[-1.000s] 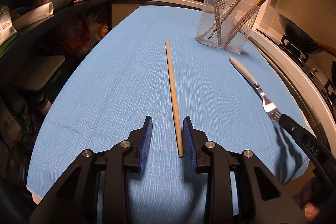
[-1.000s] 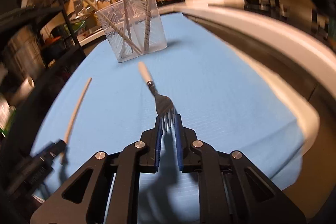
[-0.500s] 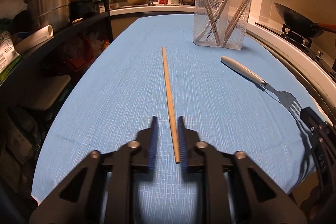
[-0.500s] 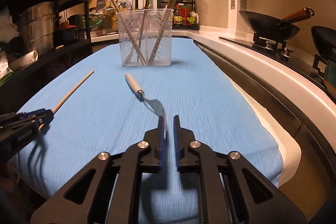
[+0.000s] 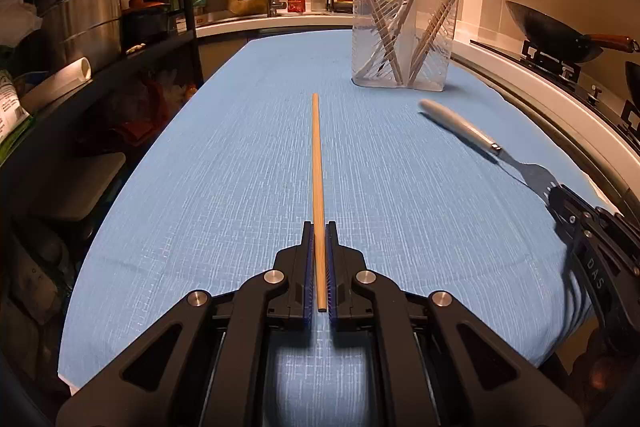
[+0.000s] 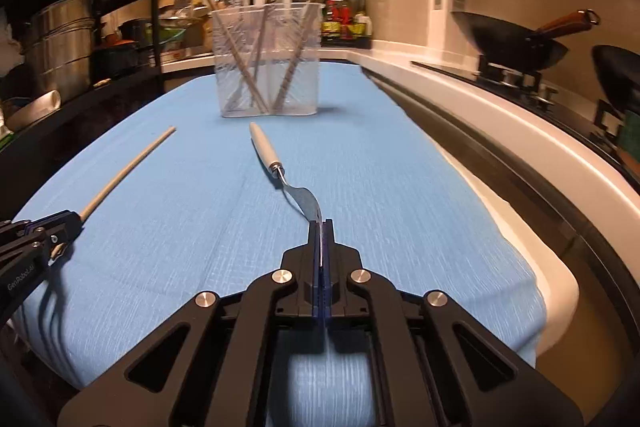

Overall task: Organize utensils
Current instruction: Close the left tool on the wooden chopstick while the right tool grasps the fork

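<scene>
- Left gripper point(image 5: 319, 231): jaws clamped on the near end of a wooden chopstick point(image 5: 317, 163); the blue pads point(image 5: 307, 267) press on both its sides, and the stick's butt end shows between them.
- Chopstick: runs straight away from the left gripper along the middle of the blue cloth point(image 5: 224, 179), its far tip pointing toward the far edge of the counter; whether the far tip rests on the cloth or is raised off it cannot be told from these views.
- Right gripper point(image 6: 322, 227): jaws together on the tines of a fork point(image 6: 280, 167); only a thin sliver of metal shows between the pads.
- Fork: white handle aimed at the far end of the counter, the curved neck rising from the gripper; the handle tip appears lifted off the cloth, though blur makes this uncertain.
- Clear plastic holder point(image 5: 404, 39): stands upright near the far right of the cloth, well beyond both utensils; several chopsticks lean inside it, crossing one another.
- Cloth: covers the counter from near edge to far edge; a white strip of countertop point(image 6: 500, 131) is exposed along its right edge.
- Surroundings: a dark shelf rack with steel pots point(image 5: 84, 11) along the left edge; a wok point(image 6: 516, 43) on the stove beyond the right edge.
</scene>
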The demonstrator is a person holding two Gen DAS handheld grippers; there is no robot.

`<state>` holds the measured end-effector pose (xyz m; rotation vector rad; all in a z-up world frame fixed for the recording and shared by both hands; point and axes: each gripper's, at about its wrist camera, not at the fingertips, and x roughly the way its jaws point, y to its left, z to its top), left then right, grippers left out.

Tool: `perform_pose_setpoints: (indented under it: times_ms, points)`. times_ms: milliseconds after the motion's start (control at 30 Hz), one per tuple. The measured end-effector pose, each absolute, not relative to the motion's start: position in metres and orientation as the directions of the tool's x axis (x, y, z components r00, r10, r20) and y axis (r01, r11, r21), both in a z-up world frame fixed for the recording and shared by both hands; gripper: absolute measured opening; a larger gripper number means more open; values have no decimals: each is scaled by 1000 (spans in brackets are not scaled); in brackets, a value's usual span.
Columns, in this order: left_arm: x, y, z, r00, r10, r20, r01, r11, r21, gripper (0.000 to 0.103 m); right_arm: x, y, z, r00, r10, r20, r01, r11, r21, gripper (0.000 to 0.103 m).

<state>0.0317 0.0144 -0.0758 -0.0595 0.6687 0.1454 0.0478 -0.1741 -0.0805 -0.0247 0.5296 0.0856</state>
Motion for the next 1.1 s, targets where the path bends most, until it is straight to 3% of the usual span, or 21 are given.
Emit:
perform_pose_setpoints:
  times_ms: [200, 800, 1100]
  points:
    - [32, 16, -76, 776, 103, -622, -158, 987, -34, 6, 28, -164, -83, 866, -30, -500, 12, 999, -38, 2]
    - [34, 13, -78, 790, 90, -607, -146, 988, -43, 6, 34, -174, -83, 856, 23, -516, -39, 999, -20, 6]
    - [32, 11, -78, 793, 100, -601, -144, 989, -26, 6, 34, -173, -80, 855, 26, -518, -43, 999, -20, 1]
